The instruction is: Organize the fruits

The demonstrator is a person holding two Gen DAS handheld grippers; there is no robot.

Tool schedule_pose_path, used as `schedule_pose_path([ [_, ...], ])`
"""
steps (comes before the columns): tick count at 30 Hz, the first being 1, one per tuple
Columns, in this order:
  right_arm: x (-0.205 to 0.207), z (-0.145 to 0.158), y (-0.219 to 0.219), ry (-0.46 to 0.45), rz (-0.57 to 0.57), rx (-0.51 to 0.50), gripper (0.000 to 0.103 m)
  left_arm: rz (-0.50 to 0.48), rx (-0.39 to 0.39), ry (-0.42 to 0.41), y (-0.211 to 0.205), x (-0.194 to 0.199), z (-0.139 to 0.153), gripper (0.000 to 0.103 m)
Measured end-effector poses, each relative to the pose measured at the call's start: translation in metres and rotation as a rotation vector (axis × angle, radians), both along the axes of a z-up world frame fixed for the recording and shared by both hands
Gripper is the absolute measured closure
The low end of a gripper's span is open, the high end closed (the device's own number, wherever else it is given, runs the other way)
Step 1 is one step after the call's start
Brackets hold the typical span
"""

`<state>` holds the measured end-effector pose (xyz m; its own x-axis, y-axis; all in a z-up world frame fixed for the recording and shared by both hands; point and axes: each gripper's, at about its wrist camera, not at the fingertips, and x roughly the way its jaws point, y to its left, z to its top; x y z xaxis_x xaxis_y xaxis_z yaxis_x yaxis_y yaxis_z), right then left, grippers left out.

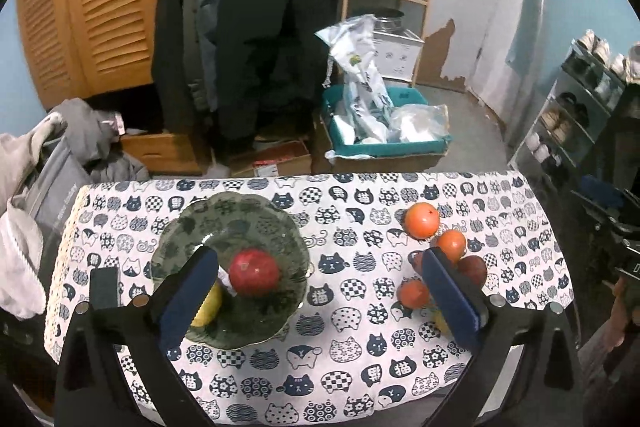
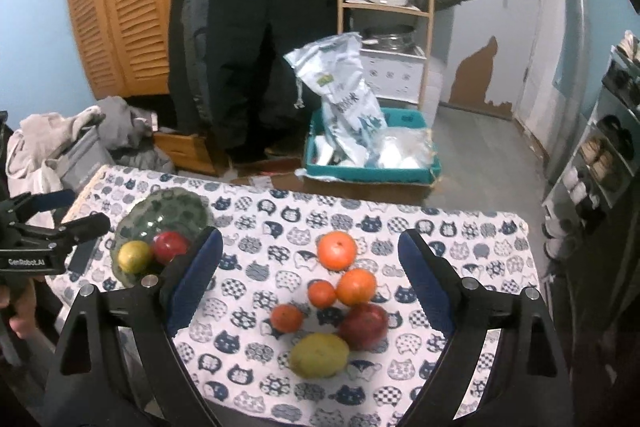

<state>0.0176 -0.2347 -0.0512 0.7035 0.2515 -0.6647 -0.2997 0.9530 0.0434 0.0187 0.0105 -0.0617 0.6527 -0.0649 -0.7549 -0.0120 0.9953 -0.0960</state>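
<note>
A dark green glass plate (image 1: 188, 227) (image 2: 180, 205) sits on the left of the cat-print table. It holds a red apple (image 1: 255, 271) (image 2: 170, 246) and a yellow fruit (image 1: 210, 305) (image 2: 134, 256). On the right lies a loose group: a large orange (image 2: 337, 250) (image 1: 421, 220), several smaller oranges (image 2: 356, 286), a red apple (image 2: 364, 323) and a yellow fruit (image 2: 319, 354). My left gripper (image 1: 320, 291) is open and empty above the table between plate and group. My right gripper (image 2: 310, 283) is open and empty above the loose group.
The table's far edge (image 1: 320, 177) drops to a floor with a teal box of bags (image 1: 384, 131). Clothes pile (image 1: 32, 187) lies at the left. A shoe rack (image 1: 576, 107) stands right. My left gripper's body shows at the right wrist view's left edge (image 2: 36, 239).
</note>
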Motion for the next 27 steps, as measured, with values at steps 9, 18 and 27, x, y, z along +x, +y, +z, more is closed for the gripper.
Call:
schedule_pose_path([
  [9, -0.001, -0.006, -0.036, 0.01, -0.063, 0.017, 0.014, -0.061, 0.02, 0.006, -0.035, 0.011, -0.001, 0.001],
  [18, 0.013, -0.035, -0.063, 0.084, -0.127, 0.0, 0.014, -0.107, 0.034, 0.069, -0.063, 0.029, -0.023, 0.001],
  [27, 0.03, -0.071, -0.068, 0.195, -0.143, -0.006, 0.014, -0.123, 0.035, 0.181, -0.078, 0.056, -0.067, 0.001],
])
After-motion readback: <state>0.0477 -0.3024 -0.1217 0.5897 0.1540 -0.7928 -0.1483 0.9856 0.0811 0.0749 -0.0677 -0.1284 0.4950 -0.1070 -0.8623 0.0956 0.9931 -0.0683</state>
